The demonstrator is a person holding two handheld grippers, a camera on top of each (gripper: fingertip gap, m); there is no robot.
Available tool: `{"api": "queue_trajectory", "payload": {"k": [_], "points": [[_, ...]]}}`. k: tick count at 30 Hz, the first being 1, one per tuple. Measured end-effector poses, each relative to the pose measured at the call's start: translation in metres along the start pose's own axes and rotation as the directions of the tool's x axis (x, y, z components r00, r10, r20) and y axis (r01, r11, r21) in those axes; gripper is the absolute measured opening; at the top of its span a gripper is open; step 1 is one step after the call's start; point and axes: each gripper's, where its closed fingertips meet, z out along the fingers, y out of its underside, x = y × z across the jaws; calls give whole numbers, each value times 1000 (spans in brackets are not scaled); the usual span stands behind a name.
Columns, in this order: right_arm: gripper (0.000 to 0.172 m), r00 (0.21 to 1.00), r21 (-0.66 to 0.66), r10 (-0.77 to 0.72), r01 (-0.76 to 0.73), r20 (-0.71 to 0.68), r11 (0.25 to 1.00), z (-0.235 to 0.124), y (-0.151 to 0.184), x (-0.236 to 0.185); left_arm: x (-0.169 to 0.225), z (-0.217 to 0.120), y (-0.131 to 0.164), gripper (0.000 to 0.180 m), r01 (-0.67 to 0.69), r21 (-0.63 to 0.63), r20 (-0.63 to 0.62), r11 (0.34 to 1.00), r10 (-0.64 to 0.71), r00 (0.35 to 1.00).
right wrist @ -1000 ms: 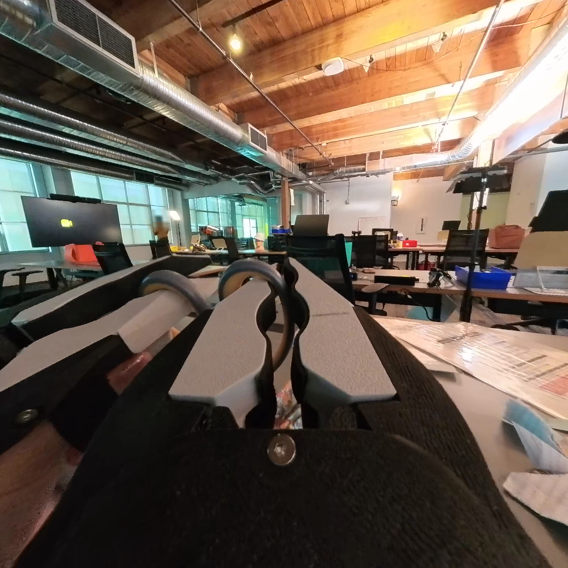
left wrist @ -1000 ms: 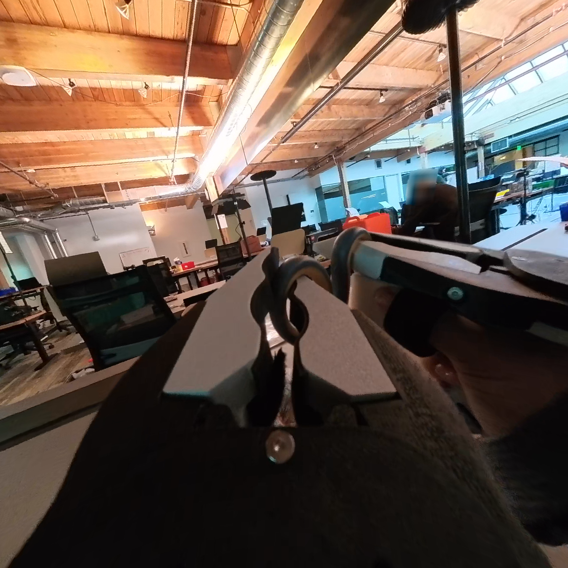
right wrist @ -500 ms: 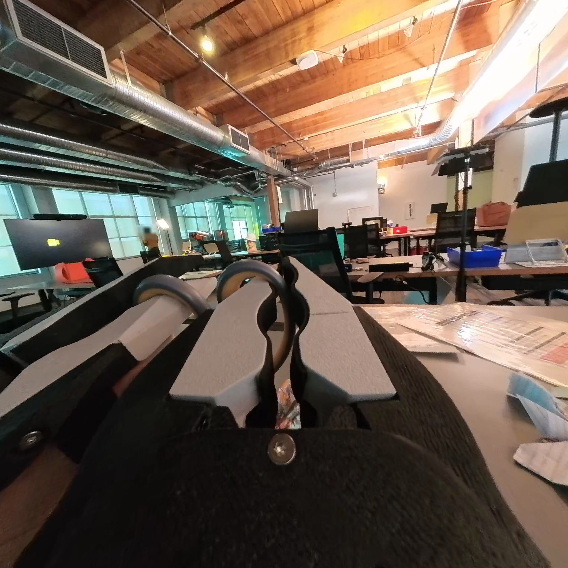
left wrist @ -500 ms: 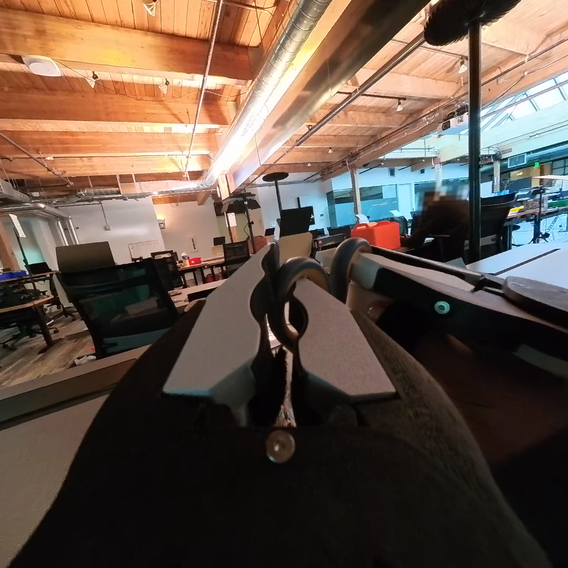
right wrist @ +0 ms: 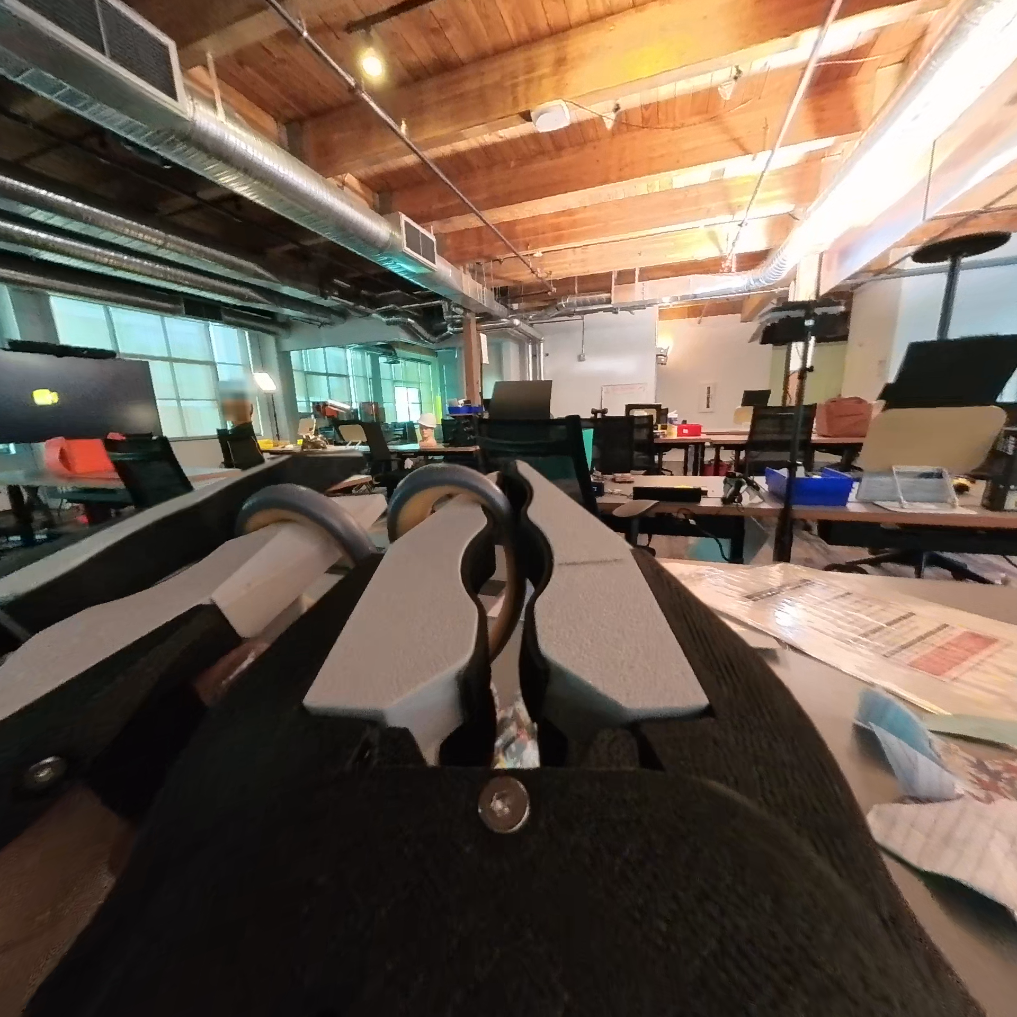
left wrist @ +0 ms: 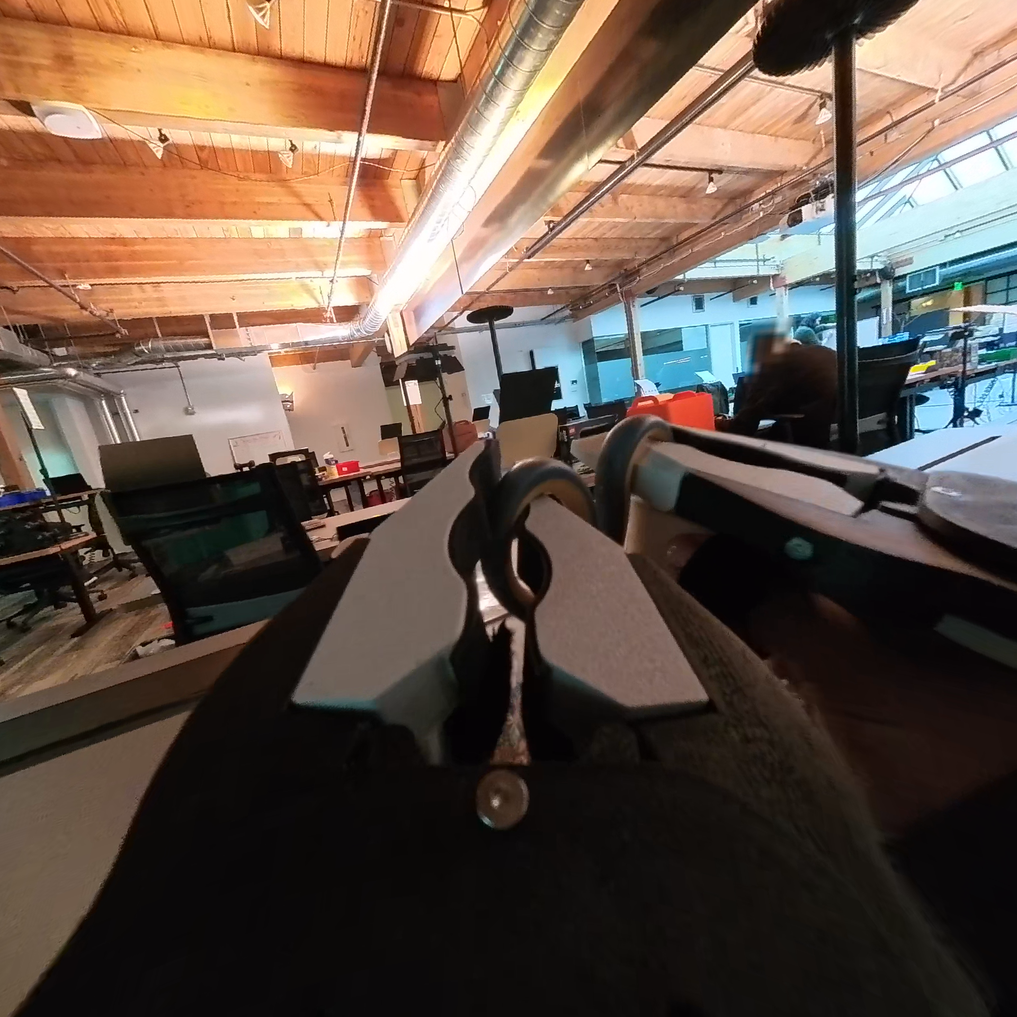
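My left gripper (left wrist: 503, 484) is shut on a grey loop handle (left wrist: 550, 479) with a cream inner face. The loop arches over the right finger and runs down between the pads. My right gripper (right wrist: 509, 484) is shut the same way on a second grey loop handle (right wrist: 440, 484). The two grippers lie side by side, close together. The right gripper (left wrist: 660, 462) shows at the right of the left wrist view with its loop (left wrist: 616, 457). The left gripper (right wrist: 297, 534) shows at the left of the right wrist view with its loop (right wrist: 297, 503). A patterned, colourful surface (right wrist: 514, 737) shows below through the finger gap.
A grey table (right wrist: 825, 688) carries laminated printed sheets (right wrist: 858, 622) and blue and patterned scraps (right wrist: 902, 748) at the right. A black pole (left wrist: 845, 247) stands behind at the right. Office chairs (left wrist: 220, 545), desks, an orange case (left wrist: 674, 410) and a seated person (left wrist: 787, 385) are farther off.
Both grippers stay shut on their loop handles. Both views have shifted slightly against the room, and the hand at the right of the left wrist view has gone dark.
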Motion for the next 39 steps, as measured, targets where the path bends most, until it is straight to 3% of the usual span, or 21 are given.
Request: {"api": "queue_trajectory", "payload": {"k": [6, 10, 14, 24, 39], "points": [[0, 992, -17, -76, 79, 105, 997, 0, 4, -22, -22, -2, 6, 1, -13, -19, 7, 1000, 13, 1000], [0, 982, -3, -156, 158, 109, 987, -3, 3, -28, -26, -1, 11, 1, 77, -26, -36, 997, -77, 996], [0, 979, -11, -177, 179, 105, 984, -3, 6, -26, -27, -1, 11, 1, 61, -23, -48, 998, -62, 997], [0, 983, -6, -165, 166, 82, 986, -4, 4, -16, -22, -1, 6, 0, -9, -1, -78, 1000, 9, 997], [0, 991, -30, -117, 120, 63, 992, -5, 9, -4, -26, 0, 12, 6, 6, -27, -64, 1000, -8, 998]]}}
